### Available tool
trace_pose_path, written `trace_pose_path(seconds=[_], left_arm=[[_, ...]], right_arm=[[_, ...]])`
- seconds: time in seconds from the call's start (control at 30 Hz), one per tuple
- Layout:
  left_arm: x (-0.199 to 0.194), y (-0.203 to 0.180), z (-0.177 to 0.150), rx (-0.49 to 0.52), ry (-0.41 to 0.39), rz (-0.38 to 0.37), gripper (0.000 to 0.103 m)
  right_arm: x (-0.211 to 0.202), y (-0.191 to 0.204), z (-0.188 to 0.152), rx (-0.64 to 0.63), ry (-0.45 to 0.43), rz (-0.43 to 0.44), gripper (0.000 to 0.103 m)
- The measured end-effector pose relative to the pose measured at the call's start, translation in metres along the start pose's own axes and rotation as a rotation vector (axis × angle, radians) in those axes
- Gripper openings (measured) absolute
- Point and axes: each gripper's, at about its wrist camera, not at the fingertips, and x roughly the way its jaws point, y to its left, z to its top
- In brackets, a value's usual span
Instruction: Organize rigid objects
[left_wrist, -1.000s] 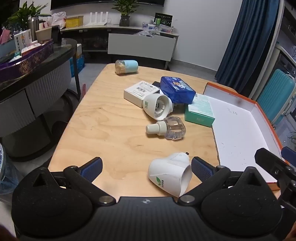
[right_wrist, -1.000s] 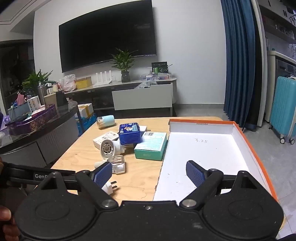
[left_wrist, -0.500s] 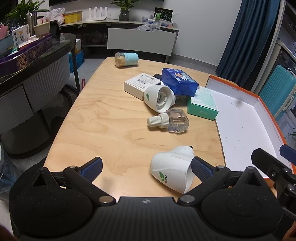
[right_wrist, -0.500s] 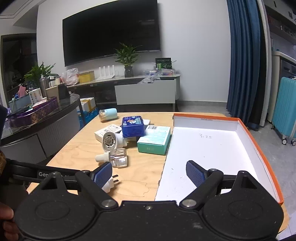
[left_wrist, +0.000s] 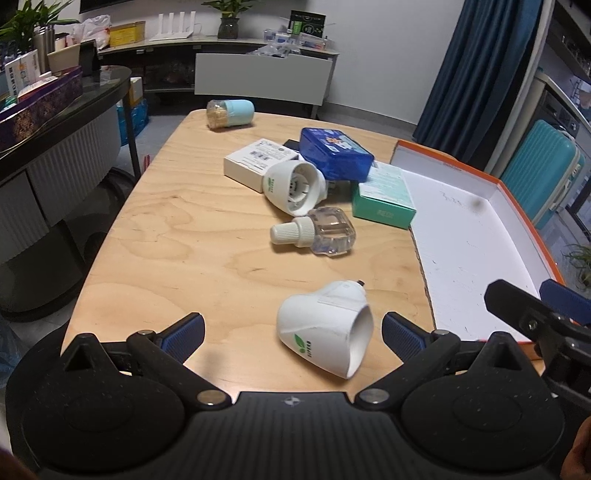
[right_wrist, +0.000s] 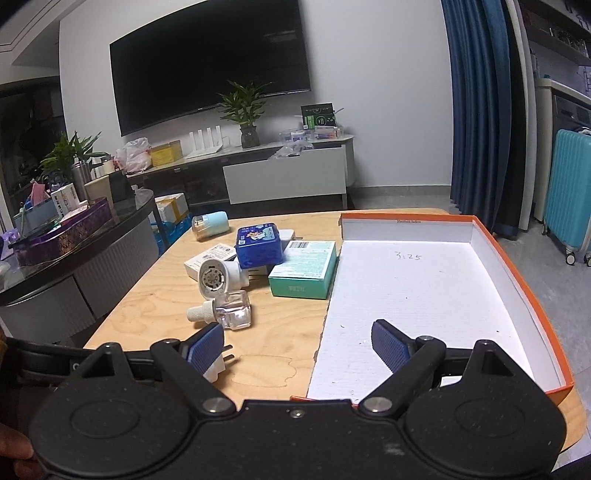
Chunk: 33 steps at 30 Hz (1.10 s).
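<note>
A white plug-in diffuser (left_wrist: 325, 326) lies on its side on the wooden table (left_wrist: 177, 236), between the open fingers of my left gripper (left_wrist: 293, 332) and close to the right pad, untouched. Beyond it lie a clear refill bottle (left_wrist: 317, 232), a second white diffuser (left_wrist: 293, 188), a white carton (left_wrist: 258, 162), a blue case (left_wrist: 334, 153), a teal box (left_wrist: 384, 197) and a pale blue jar (left_wrist: 231, 112). My right gripper (right_wrist: 299, 349) hangs open over the near left corner of the orange-rimmed white tray (right_wrist: 517, 273). The same diffuser's plug (right_wrist: 221, 360) peeks out behind its left finger.
A dark counter (left_wrist: 55, 110) with boxes and plants runs along the table's left side. A teal suitcase (right_wrist: 569, 195) and blue curtain (right_wrist: 476, 110) stand at the right. The white tray floor (right_wrist: 417, 291) holds nothing. My right gripper's finger (left_wrist: 532, 314) shows at the left wrist view's right edge.
Both grippers have eased forward and slightly up over the table, so the objects sit lower and nearer in view. Neither gripper has changed its opening; nothing on the table has moved.
</note>
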Motion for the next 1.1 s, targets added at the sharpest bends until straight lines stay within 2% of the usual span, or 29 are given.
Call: trace_pose_path(seconds=[1.1], left_arm=[[0.006, -0.013, -0.008, 0.050, 0.020, -0.020, 0.103]], right_arm=[[0.001, -0.002, 0.001, 0.005, 0.014, 0.003, 0.102]])
